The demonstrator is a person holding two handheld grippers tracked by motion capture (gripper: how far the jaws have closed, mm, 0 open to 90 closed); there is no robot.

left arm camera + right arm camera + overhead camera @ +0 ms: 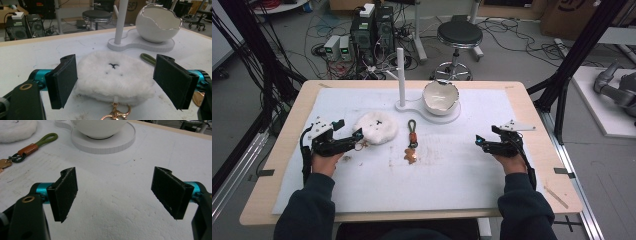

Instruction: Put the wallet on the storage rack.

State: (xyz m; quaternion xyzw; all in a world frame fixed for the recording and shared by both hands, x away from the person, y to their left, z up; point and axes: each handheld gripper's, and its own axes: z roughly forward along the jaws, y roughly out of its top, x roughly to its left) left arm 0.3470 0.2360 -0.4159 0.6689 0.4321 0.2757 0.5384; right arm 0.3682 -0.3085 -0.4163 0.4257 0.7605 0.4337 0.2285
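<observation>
While both grippers wait low over the white mat (462,170), the landmark I take is the white stand (432,111) at the far middle, with its upright post (401,75) and the cracked-egg bowl (440,97) sitting on it. In front of the stand and to its left lies the fluffy white pouch (376,127), with a gold clasp (115,113) on its near edge. Directly in front of the stand lies the green-loop keychain (412,141).

The left gripper (348,141) has its jaws wide apart, one on each side of the pouch, not touching it. The right gripper (482,142), in front of the stand and to its right, is also spread, with nothing between.

I think the soft fur may slip or only compress if the left jaws close, and the clasp could drag. A careless lift toward the stand may knock the post or bowl.
</observation>
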